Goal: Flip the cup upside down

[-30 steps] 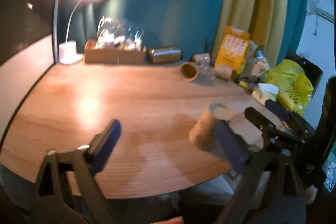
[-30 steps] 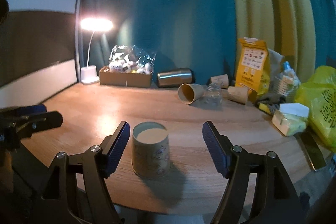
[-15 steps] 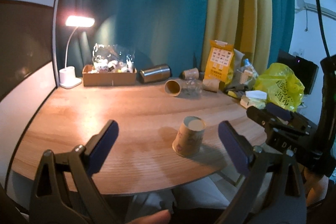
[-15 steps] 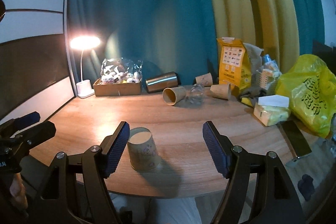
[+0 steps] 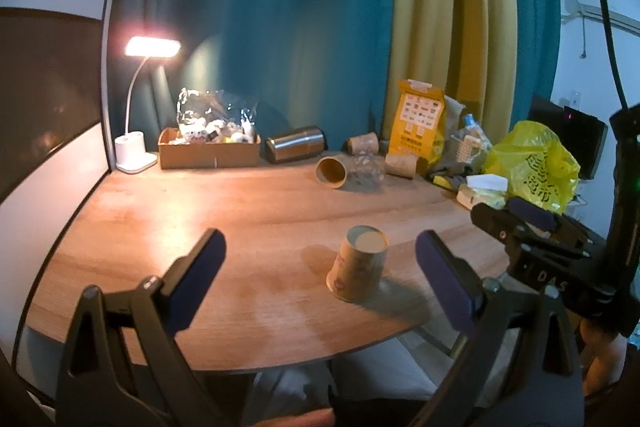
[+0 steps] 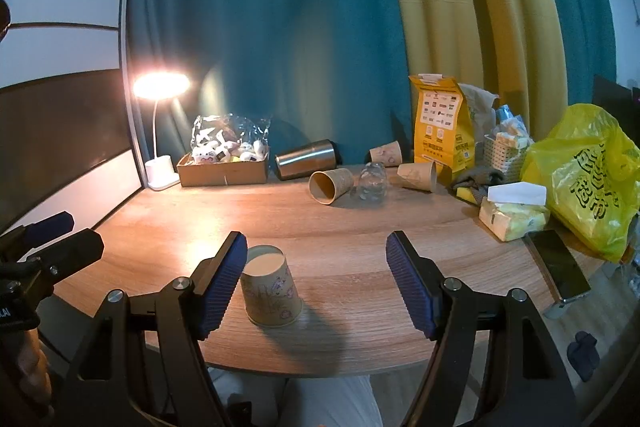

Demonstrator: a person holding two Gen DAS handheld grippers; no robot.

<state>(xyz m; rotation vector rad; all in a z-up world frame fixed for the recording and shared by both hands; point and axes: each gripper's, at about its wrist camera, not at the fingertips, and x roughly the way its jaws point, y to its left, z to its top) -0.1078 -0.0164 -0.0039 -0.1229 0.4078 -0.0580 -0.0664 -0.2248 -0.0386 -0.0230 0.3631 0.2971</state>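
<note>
A printed paper cup point(image 5: 359, 269) stands upside down, base up, near the front edge of the wooden table point(image 5: 224, 211). It also shows in the right wrist view point(image 6: 270, 287). My left gripper point(image 5: 320, 267) is open and empty, held back above the table's front edge, with the cup between its fingers further out. My right gripper point(image 6: 316, 279) is open and empty; the cup sits just beyond its left finger point(image 6: 222, 279). The right gripper shows at the right of the left wrist view point(image 5: 520, 223).
At the back lie three paper cups on their sides point(image 6: 331, 185), a clear bottle point(image 6: 372, 183), a steel tumbler point(image 6: 306, 159), a cardboard box of snacks point(image 6: 224, 167) and a lit lamp point(image 6: 160, 171). At the right are a yellow bag point(image 6: 588, 175), tissues point(image 6: 514, 213) and a phone point(image 6: 558, 267).
Both grippers have pulled back and risen away from the cup, which now looks smaller and stands alone, base up. The jaws have stayed open.
</note>
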